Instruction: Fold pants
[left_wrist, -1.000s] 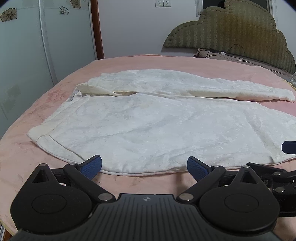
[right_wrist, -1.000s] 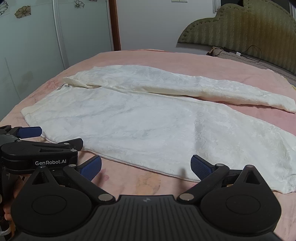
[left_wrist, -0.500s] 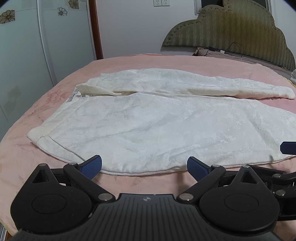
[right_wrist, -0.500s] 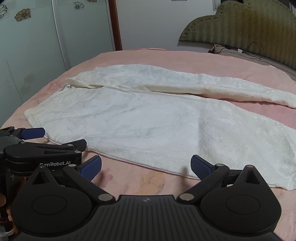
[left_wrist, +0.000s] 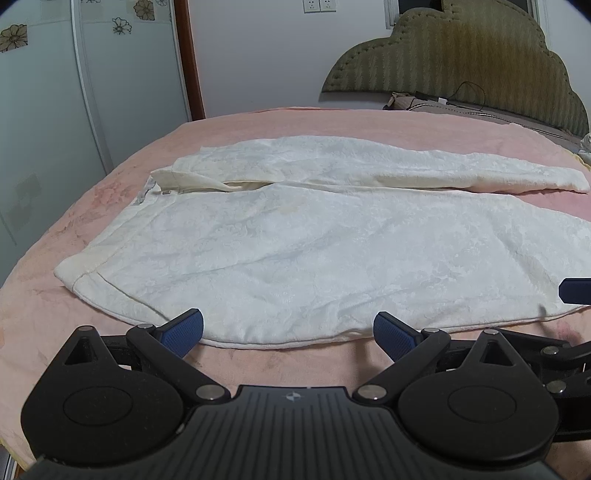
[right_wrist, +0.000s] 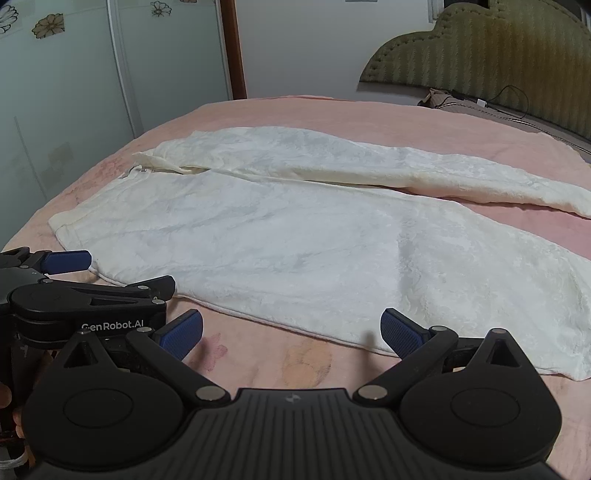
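Found almost nothing altered over the last second: kept the left gripper (left_wrist: 288, 328) low before the near edge of the white pants (left_wrist: 295, 258), fingers spread wide with nothing between them, and drifted only slightly. Did the same with the right gripper (right_wrist: 291, 325), fingers likewise apart and empty, just short of the cloth. Judged from this that no fold had begun; grasping the near edge remained the step in hand.

Saw the pants lying flat across the pink bed (left_wrist: 277, 122), filling the middle of both frames, waistband toward the left, the two legs running off right, the far leg parted from the near one by a strip of bedding.

Got from the right wrist view the end of the near leg at lower right, cropped out of the left view, plus the left gripper's body at the left edge. Caught from the left wrist view only one blue finger of the right gripper at the right edge, but a clearer look at the waistband corner (left_wrist: 92, 266) at mid left.
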